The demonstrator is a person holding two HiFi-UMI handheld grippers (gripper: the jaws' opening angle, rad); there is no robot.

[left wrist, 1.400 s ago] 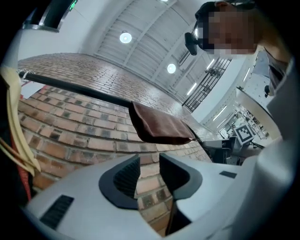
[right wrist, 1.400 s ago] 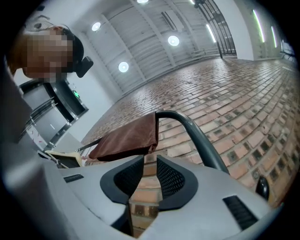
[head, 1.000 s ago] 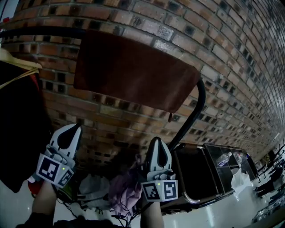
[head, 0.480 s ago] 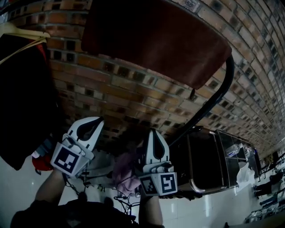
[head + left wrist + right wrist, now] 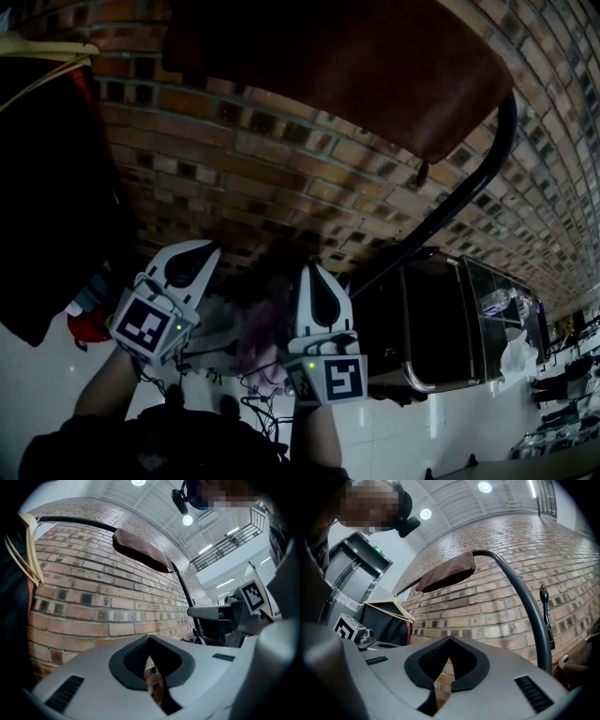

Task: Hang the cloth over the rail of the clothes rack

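A dark brown cloth (image 5: 347, 56) hangs draped over the black rail (image 5: 459, 192) of the clothes rack, high in the head view, in front of a brick wall. The same cloth (image 5: 140, 550) shows on the rail in the left gripper view, and the cloth (image 5: 445, 573) in the right gripper view too. Both grippers are held low, well below the cloth and apart from it. My left gripper (image 5: 195, 251) is shut and empty. My right gripper (image 5: 313, 277) is shut and empty as well.
Dark garments on a wooden hanger (image 5: 47, 169) hang at the left of the rack. A purple cloth (image 5: 262, 333) and cables lie on the floor below. A black case (image 5: 441, 319) stands at the right on the white floor (image 5: 28, 394).
The view has tilted down and closer to the wall, so the cloth sits higher in frame. Both grippers stay shut, low and empty, the left one turned slightly.
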